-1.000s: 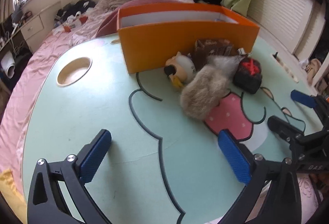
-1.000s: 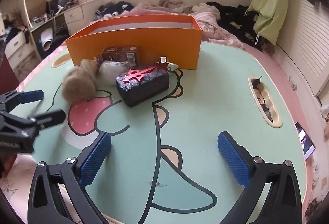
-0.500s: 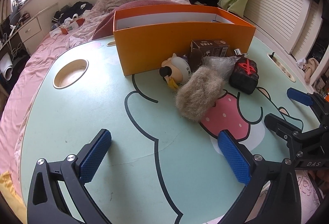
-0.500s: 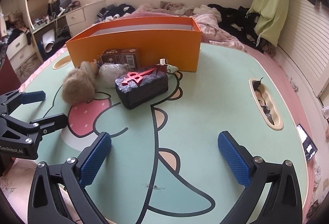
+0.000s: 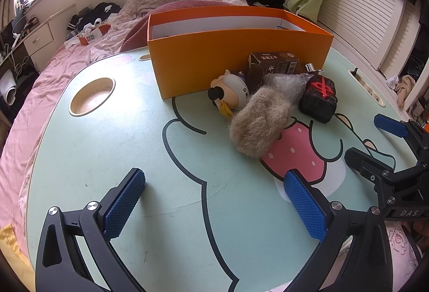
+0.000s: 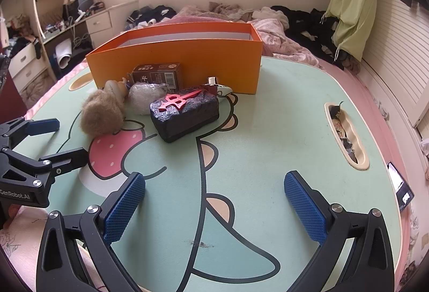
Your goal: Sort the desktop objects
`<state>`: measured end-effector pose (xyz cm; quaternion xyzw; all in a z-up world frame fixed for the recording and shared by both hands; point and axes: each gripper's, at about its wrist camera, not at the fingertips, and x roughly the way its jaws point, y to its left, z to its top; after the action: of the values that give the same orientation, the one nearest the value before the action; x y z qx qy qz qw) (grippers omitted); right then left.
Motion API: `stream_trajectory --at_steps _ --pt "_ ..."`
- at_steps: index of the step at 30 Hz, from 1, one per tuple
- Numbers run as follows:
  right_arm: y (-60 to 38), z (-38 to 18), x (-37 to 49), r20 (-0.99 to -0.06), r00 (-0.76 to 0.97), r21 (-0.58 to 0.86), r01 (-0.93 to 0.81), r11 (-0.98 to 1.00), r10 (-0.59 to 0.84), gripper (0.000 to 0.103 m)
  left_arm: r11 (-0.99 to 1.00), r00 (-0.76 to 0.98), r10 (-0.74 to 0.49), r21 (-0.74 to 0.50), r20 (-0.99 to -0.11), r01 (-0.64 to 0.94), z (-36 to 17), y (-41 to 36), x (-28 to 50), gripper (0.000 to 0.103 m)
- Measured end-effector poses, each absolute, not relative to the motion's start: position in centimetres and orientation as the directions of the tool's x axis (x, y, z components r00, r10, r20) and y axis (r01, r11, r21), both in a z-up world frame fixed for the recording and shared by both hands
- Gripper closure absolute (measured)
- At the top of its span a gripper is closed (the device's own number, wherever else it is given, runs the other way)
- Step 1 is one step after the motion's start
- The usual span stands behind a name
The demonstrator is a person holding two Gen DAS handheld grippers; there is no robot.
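- Desktop clutter, a fuzzy tan fur ball (image 5: 258, 126), black patterned block (image 6: 185, 112) and brown carton (image 6: 158, 75), sits just near of the orange cardboard box (image 6: 177, 64).
- Left gripper (image 5: 214, 201) and right gripper (image 6: 214, 201) hover wide apart, empty.
- Something silvery (image 5: 311, 67), perhaps a key, lies beside the block.

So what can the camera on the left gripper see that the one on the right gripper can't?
Only the left wrist view shows the round cup recess in the table and the toy figure's face.

Only the right wrist view shows the barcode on the brown carton, the clutter inside the long side slot, and a phone at the table's edge.

Both show the orange box, the furry tuft, the dark block with a red emblem, and the two grippers, left and right, open and empty above the table.
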<state>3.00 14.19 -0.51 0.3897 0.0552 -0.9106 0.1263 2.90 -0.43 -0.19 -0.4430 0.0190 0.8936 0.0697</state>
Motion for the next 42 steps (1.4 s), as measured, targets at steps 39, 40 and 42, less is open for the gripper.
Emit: stream_trajectory --at_steps 39,40,42 --pt "14.2 1.5 0.9 -0.746 -0.588 0.149 0.312 -0.939 -0.313 0.0 -0.962 -0.647 0.221 -0.053 -0.73 -0.269 1.3 0.9 4.5 0.072" --pt "14.0 2.0 0.4 -0.739 -0.592 0.152 0.317 -0.936 -0.321 0.0 -0.963 -0.65 0.219 -0.054 -0.728 -0.263 1.3 0.8 4.6 0.072" --pt "13.1 2.6 -0.4 -0.741 -0.601 0.105 0.337 -0.936 -0.3 0.0 -0.965 -0.651 0.22 -0.067 -0.726 -0.252 1.2 0.4 4.6 0.072"
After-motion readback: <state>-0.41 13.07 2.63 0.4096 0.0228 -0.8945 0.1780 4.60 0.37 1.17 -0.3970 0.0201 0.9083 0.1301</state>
